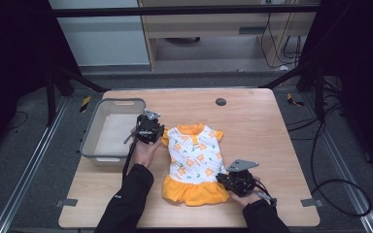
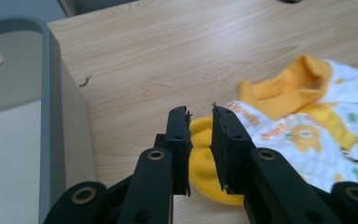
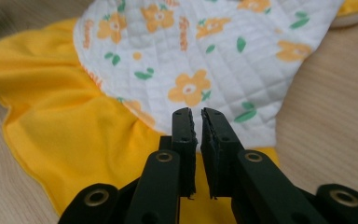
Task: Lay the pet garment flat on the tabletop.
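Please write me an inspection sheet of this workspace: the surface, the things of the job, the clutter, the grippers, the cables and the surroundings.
Surface: light wooden table, bare apart from the items below; a round dark grommet near its far edge.
Job's things: small white quilted dress with orange flower print and yellow skirt, lying flat at the centre; grey plastic tub at the left, overhanging the table's edge.
Clutter: nothing seen.
Grippers: left gripper at the dress's yellow sleeve, jaws slightly apart; right gripper at the skirt's side, jaws nearly closed, fabric between them not confirmed.
Cables: black cables on the floor at right.
Surroundings: grey floor, wooden cabinet behind.
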